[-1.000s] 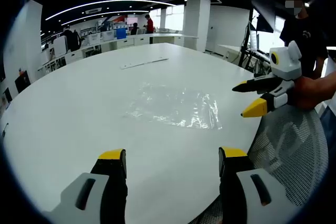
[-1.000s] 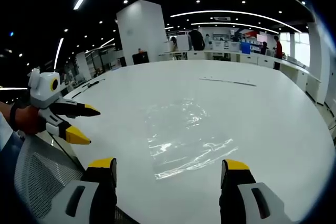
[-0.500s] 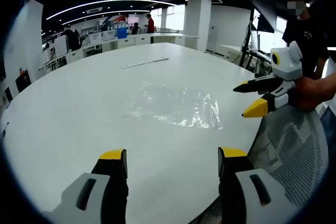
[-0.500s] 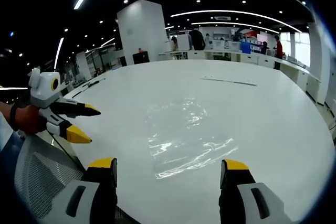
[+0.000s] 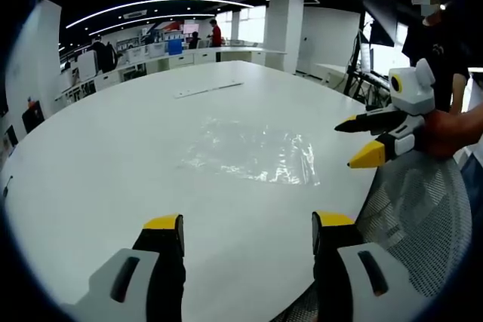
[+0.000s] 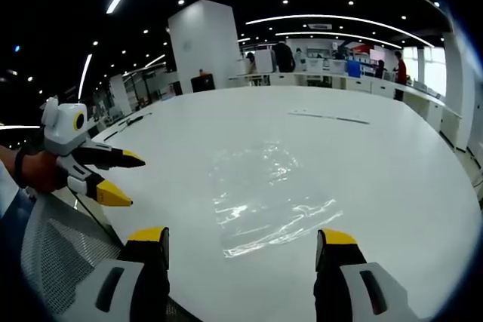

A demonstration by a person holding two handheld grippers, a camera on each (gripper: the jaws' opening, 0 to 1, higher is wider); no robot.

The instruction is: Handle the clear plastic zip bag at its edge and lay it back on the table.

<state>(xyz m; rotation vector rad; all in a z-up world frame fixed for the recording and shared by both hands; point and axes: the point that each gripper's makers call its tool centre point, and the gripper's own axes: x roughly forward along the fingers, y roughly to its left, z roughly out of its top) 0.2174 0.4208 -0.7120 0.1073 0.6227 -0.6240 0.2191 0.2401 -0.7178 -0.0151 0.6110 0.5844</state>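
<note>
The clear plastic bag (image 5: 253, 152) lies flat on the white counter (image 5: 113, 156), a see-through sheet with soft wrinkles that catch the ceiling lights as pale streaks; in the right gripper view the bag (image 6: 268, 194) shows the brightest glints along its near edge, and a thin band runs across it close to that edge. It sits toward the side of the counter nearest the person, a little way in from the rim, with nothing touching it. The left gripper (image 5: 247, 235) is held low over the near rim of the counter, its two yellow-tipped fingers (image 5: 162, 224) set wide apart and empty, the bag well ahead of them. The right gripper (image 5: 361, 141) comes in from the right of the left gripper view, held in a hand (image 5: 445, 130) just off the counter's rim and beside the bag's right edge, its fingers parted and holding nothing; in its own view the right gripper (image 6: 243, 240) shows the same wide gap, with the left gripper (image 6: 113, 179) off to the left above a mesh chair back (image 6: 56, 250). Farther up the counter lies a thin pale strip (image 5: 207, 90). Compared with half a second ago, the bag and both grippers have kept their places and their spread; only the views have drifted very slightly.
</note>
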